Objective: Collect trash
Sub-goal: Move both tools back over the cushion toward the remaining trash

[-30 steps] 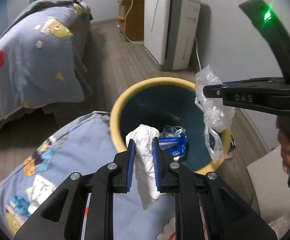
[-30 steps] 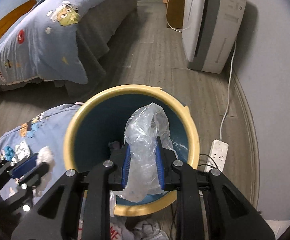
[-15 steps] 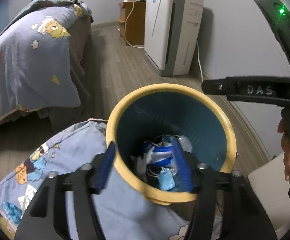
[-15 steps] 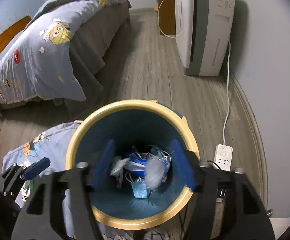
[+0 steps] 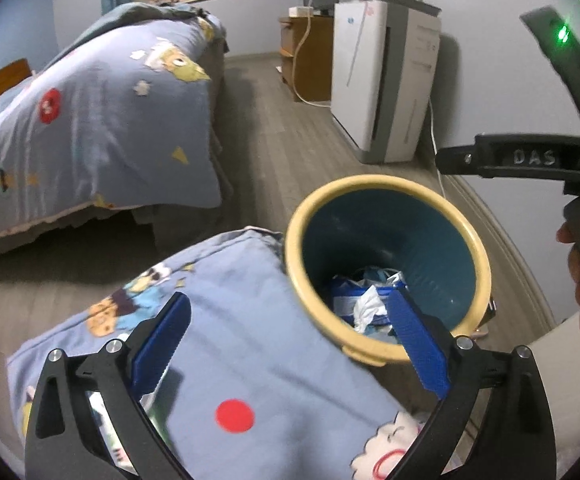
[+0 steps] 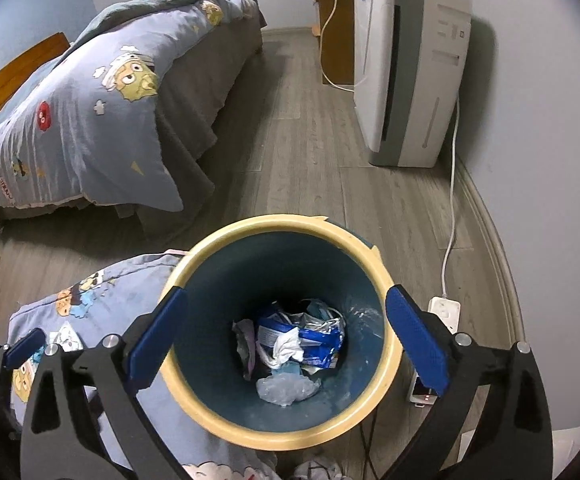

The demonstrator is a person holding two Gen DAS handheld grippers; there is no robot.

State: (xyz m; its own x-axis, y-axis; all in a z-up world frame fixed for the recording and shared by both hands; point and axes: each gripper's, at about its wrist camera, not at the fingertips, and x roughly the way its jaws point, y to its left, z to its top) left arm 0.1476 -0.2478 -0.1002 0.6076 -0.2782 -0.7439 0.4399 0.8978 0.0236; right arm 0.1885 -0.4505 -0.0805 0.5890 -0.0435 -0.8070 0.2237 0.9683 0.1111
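1. Our left claw (image 5: 290, 344) stands wide open with nothing between its blue pads, its jaws having just been opening, at the bottom of its frame.
2. Our right claw (image 6: 286, 340) is likewise spread and empty, its jaws having just been opening, above the bin (image 6: 385, 280).
3. Inside the bin at lower centre lie a white tissue (image 6: 288, 349) and a clear plastic bag (image 6: 286, 388).
4. A blue patterned quilt (image 5: 250, 360) touches the bin's left side.

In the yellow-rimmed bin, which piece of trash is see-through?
The crumpled clear plastic bag, lying at the near edge of the pile in the yellow-rimmed blue bin. The tissue and blue wrapper are opaque.
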